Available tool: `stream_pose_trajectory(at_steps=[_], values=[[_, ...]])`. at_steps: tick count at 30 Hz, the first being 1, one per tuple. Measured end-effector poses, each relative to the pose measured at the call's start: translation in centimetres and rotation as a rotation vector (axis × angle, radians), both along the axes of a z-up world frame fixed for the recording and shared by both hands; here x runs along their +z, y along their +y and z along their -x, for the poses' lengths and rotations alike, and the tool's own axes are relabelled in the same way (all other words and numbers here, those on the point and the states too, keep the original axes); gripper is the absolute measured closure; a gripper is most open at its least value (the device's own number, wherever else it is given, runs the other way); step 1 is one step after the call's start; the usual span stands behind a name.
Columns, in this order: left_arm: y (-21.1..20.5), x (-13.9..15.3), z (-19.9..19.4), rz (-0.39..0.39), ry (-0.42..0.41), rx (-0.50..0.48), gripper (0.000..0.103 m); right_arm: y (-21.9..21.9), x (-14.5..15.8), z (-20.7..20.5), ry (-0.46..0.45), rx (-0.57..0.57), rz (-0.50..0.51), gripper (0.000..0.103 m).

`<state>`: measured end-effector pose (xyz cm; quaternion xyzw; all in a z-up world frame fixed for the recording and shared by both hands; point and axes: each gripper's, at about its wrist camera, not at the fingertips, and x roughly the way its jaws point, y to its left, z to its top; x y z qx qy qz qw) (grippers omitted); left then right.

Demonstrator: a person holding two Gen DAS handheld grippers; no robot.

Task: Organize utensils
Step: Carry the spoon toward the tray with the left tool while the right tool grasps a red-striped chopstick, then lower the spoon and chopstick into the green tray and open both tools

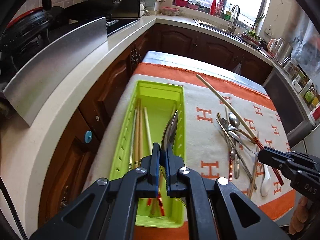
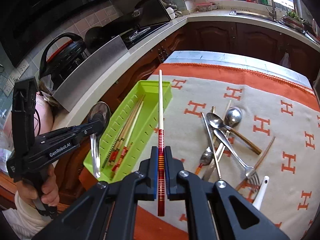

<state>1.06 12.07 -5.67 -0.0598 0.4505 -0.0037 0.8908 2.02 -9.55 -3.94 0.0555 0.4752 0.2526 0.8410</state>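
The left tool (image 1: pixel 163 160) is clamped on a smooth steel spoon (image 1: pixel 170 132) held above the slotted green plastic tray (image 1: pixel 124 132) at the bench's left edge. The right tool (image 2: pixel 161 160) is clamped on a slim red-banded chopstick (image 2: pixel 160 108) over the woven cloth (image 2: pixel 270 140). Either polished piece could pivot or slip from the pads, since each is gripped near one end.

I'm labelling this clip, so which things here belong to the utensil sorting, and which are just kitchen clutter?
Job:
- green tray, chopsticks inside
- spoon in left tool
- chopstick in right tool
- cutlery pile on cloth

Lying about:
- pan
- faucet
- red bottle
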Motion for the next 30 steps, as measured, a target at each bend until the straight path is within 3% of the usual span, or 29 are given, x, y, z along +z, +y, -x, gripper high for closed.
stream_pose_trajectory(at_steps=[5,15,18,20,30], values=[[2.2,-1.0,-0.4,-0.068,0.004,-0.003,0.100,3.1,-0.3,-1.0,0.073,-0.058,-0.043,0.098],[4.7,-4.9,-2.7,-0.027,0.078,-0.048,0.100,8.1,-4.6,-3.0,0.199,-0.136,-0.019,0.098],[5.2,-4.9,-2.8,-0.018,0.064,-0.035,0.092,9.2,-5.9,-3.4,0.234,-0.135,0.009,0.097],[5.4,-4.6,-2.8,-0.009,0.047,-0.034,0.079,10.0,-6.7,-3.6,0.268,-0.122,0.025,0.097],[6.9,-3.5,-2.4,0.049,0.009,0.007,0.078,11.6,-8.1,-3.2,0.314,-0.069,0.074,0.096]])
